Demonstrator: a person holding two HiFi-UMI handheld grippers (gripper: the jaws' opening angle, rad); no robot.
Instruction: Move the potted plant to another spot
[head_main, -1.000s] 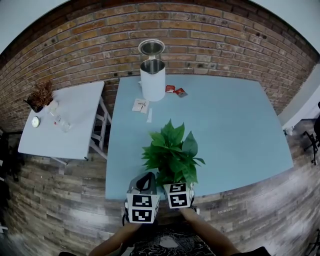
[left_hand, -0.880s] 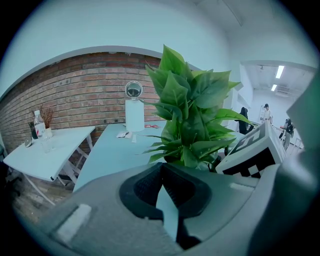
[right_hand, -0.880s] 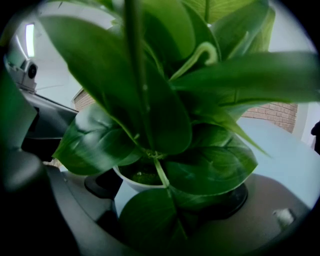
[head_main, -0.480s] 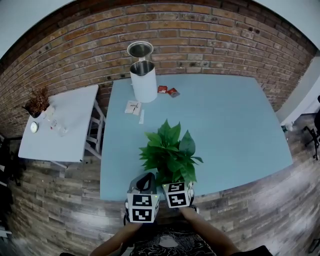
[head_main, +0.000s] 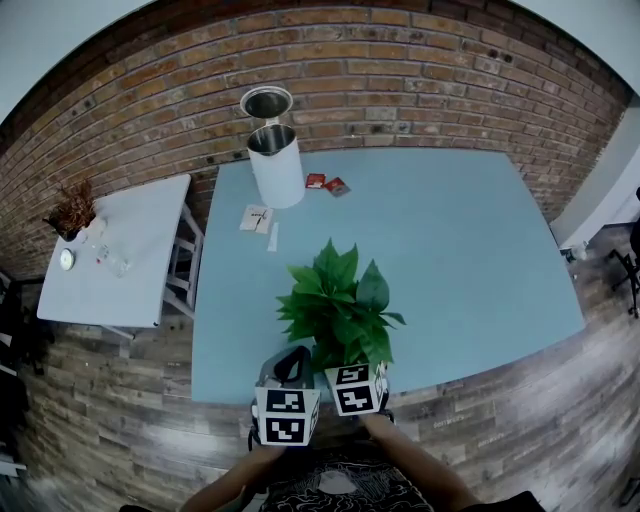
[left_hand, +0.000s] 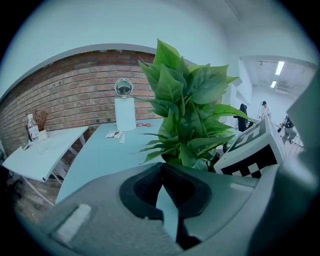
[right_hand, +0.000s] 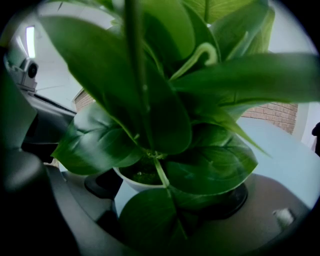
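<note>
The potted plant (head_main: 338, 308) has broad green leaves and a small white pot (right_hand: 131, 182). It is at the front edge of the blue table (head_main: 460, 250), left of its middle. My right gripper (head_main: 352, 368) is shut on the pot, with a jaw on each side of it in the right gripper view (right_hand: 165, 194). Leaves hide the pot in the head view. My left gripper (head_main: 291, 360) is just left of the plant, shut and empty (left_hand: 162, 169). In the left gripper view the plant (left_hand: 186, 107) rises to the right of the jaws.
A white kettle (head_main: 275, 165) with its lid up stands at the table's far left. Red packets (head_main: 326, 184) and paper slips (head_main: 257, 218) lie near it. A white side table (head_main: 115, 255) with a dried plant (head_main: 72, 208) is on the left, across a gap.
The table, kettle and side table have slid left in the head view. The plant and both grippers stay put in the view, so they have shifted a little right along the table's front edge.
</note>
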